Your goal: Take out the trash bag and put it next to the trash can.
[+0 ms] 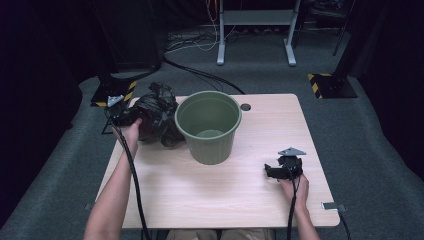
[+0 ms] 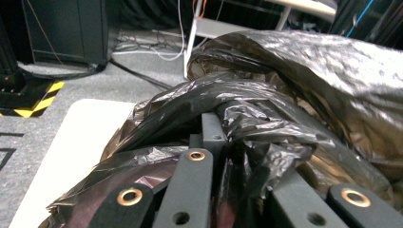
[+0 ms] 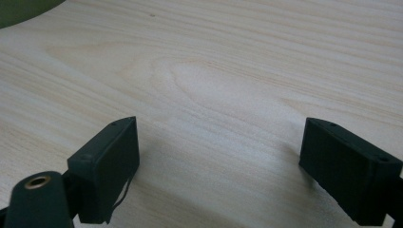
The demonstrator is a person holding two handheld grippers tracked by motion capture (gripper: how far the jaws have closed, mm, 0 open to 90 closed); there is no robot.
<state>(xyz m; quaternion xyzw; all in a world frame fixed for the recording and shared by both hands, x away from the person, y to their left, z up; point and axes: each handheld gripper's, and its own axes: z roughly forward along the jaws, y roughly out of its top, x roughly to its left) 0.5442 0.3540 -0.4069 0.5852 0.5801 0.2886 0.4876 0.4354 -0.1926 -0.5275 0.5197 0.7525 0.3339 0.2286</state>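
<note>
Gripping: the left claw [image 1: 121, 116] is clamped on a crumpled black bag [image 1: 157, 117], just left of the green bucket [image 1: 208, 126].
Left claw close-up: in the left gripper view the jaws of the left claw [image 2: 223, 156] stand close together with folds of the bag [image 2: 294, 95] pinched between them and bunched over them.
Bag: a glossy, wrinkled heap at the tabletop's [image 1: 250, 185] far left corner, touching or almost touching the bucket's left side; part of it hangs past the tabletop edge.
Bucket: upright, mouth up, on the far middle of the tabletop; its inside looks bare in the high view.
Right claw: the right claw [image 1: 280, 170] sits low over the tabletop, to the right of the bucket and nearer the person, well apart from it.
Right claw state: in the right gripper view the right claw [image 3: 218, 156] has its jaws spread wide, with bare wood [image 3: 228, 85] between them and no thing in the gap.
Bucket edge: a sliver of green [image 3: 23, 9] shows at the top left corner of the right gripper view.
Hands: the left hand [image 1: 131, 131] holds its tool beside the bag; the right hand [image 1: 295, 187] holds its tool nearer the person than the bucket.
Cables: a black cable [image 1: 135, 185] runs along the left forearm, away from the bucket.
</note>
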